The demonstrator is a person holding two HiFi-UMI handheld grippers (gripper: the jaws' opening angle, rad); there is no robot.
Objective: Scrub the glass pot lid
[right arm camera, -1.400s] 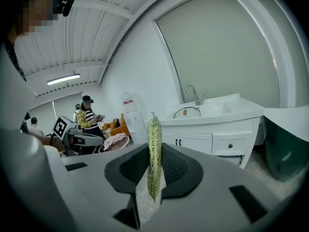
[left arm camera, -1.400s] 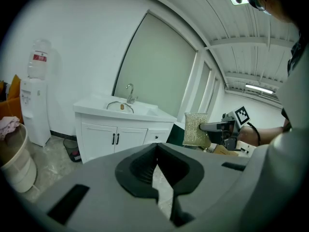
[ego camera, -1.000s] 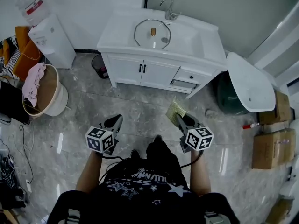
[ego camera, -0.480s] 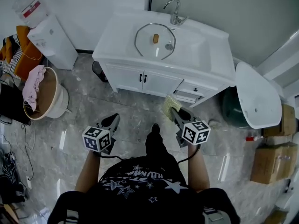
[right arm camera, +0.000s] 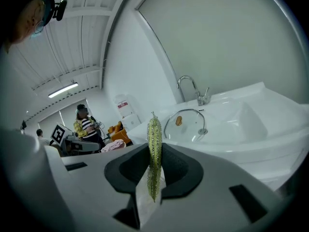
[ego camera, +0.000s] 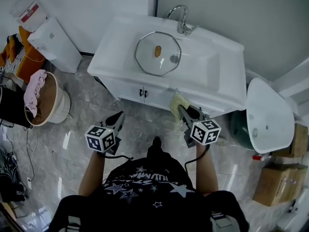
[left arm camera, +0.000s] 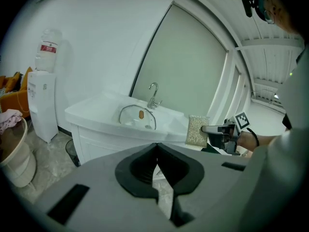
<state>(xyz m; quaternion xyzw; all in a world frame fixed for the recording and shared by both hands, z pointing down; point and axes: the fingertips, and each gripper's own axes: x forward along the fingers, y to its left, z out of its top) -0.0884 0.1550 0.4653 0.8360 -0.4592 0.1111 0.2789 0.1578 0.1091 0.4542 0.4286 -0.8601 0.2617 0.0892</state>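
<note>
Glass pot lid (ego camera: 158,53): octagonal, with a wooden knob, lying in the bowl of the white washbasin (ego camera: 219,88) below the faucet (ego camera: 182,17), apart from both grippers.

Left zone: a white water dispenser (ego camera: 55,45) carries a bottle (ego camera: 25,7) on top. Beside it on the floor stands a round tub (ego camera: 62,104) with a pink cloth (ego camera: 34,88) draped over its rim and down inside.

Centre zone: the left gripper (ego camera: 119,116) is in front of the vanity cabinet, jaws closed together with nothing between them. The right gripper (ego camera: 183,110) is level with the basin's front edge, jaws clamped on a yellow-green scouring sponge (ego camera: 176,102). The sponge stands on edge between the pads and projects past the tips toward the basin.

Right zone: a dark green bin (ego camera: 237,125) stands beside the vanity. Its contents cannot be seen. Closed cardboard boxes (ego camera: 273,190) lie on the floor at the far right.
</note>
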